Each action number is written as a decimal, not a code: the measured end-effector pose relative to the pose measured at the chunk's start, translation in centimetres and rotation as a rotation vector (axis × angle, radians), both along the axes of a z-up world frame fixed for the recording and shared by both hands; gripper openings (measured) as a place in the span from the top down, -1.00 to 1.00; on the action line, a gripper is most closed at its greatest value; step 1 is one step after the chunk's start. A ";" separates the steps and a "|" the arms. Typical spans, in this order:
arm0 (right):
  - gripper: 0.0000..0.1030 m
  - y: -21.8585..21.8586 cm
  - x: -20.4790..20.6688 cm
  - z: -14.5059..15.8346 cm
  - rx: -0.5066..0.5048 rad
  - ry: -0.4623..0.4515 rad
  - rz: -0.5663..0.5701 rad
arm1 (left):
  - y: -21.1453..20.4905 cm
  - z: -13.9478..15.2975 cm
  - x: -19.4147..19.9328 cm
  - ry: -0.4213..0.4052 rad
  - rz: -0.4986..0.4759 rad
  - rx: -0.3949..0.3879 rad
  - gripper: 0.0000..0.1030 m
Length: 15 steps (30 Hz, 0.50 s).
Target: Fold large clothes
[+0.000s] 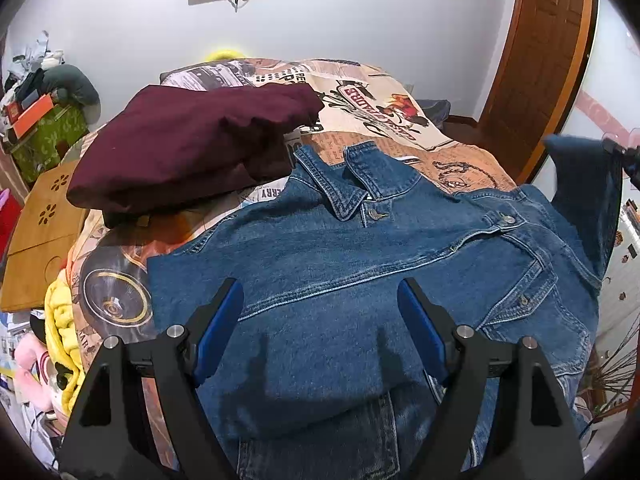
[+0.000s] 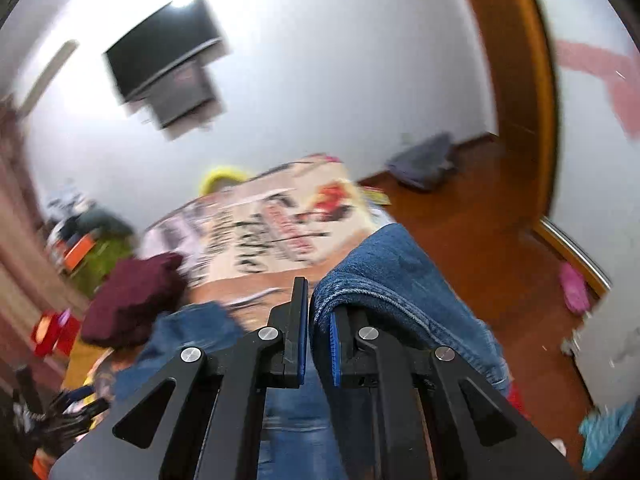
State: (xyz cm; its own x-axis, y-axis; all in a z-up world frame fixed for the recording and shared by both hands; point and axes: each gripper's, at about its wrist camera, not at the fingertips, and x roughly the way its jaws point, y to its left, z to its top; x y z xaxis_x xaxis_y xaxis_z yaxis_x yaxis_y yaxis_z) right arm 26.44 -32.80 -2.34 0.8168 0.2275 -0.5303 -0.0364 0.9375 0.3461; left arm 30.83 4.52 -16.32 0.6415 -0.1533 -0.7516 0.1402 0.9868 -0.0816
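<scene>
A blue denim jacket (image 1: 360, 248) lies front up on the printed bed cover (image 1: 360, 92), collar toward the far side. My left gripper (image 1: 320, 286) hovers open over the jacket's lower part, its blue pads well apart with nothing between them. At the right edge, one sleeve (image 1: 580, 184) is lifted off the bed by my right gripper (image 1: 622, 152). In the blurred right wrist view, the right gripper (image 2: 316, 304) is shut on that denim sleeve (image 2: 384, 268), which drapes over the right finger.
A folded maroon garment (image 1: 192, 148) sits on the bed left of the collar. A wooden board (image 1: 40, 232) and a cluttered green box (image 1: 44, 136) stand at the left. A wooden door (image 1: 536, 60) and floor lie right of the bed.
</scene>
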 end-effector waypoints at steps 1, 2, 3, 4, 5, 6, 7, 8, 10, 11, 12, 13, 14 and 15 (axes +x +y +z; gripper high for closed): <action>0.84 0.9 -0.1 0.0 -0.001 -0.001 0.029 | 0.1 0.1 -0.1 -0.001 0.000 -0.002 -0.53; 0.84 2.0 -0.1 -0.2 0.003 0.005 0.059 | 0.2 0.1 -0.1 -0.003 0.001 -0.002 -0.53; 0.84 3.1 0.0 -0.8 0.017 0.019 0.097 | 0.3 0.1 -0.3 -0.006 0.001 0.000 -0.53; 0.84 3.9 0.1 -1.4 0.030 0.037 0.123 | 0.4 0.2 -0.4 -0.008 0.003 0.002 -0.53; 0.84 5.0 0.1 -2.5 0.045 0.070 0.160 | 0.4 0.2 -0.5 -0.009 0.005 0.003 -0.53; 0.84 5.9 0.2 -3.5 0.048 0.097 0.181 | 0.5 0.1 -0.6 -0.008 0.007 0.003 -0.53; 0.84 6.8 0.3 -4.7 0.046 0.128 0.199 | 0.6 0.0 -0.6 -0.006 0.009 0.002 -0.53; 0.84 7.4 0.3 -5.9 0.041 0.161 0.214 | 0.7 -0.1 -0.6 -0.001 0.010 0.002 -0.53; 0.84 8.4 0.6 -8.3 0.037 0.231 0.228 | 0.8 -0.4 -0.6 0.009 0.011 0.002 -0.53; 0.84 8.7 0.7 -9.4 0.035 0.265 0.232 | 0.8 -0.5 -0.6 0.013 0.011 0.004 -0.53; 0.84 8.8 0.6 -10.1 0.030 0.289 0.231 | 0.8 -0.6 -0.6 0.016 0.011 0.007 -0.53; 0.84 8.8 0.6 -11.0 0.016 0.315 0.225 | 0.7 -0.8 -0.7 0.019 0.011 0.011 -0.53; 0.84 8.7 0.7 -11.4 0.008 0.325 0.218 | 0.7 -0.9 -0.7 0.021 0.010 0.014 -0.53; 0.84 8.4 0.5 -11.6 0.012 0.328 0.217 | 0.6 -1.0 -0.7 0.023 0.009 0.017 -0.53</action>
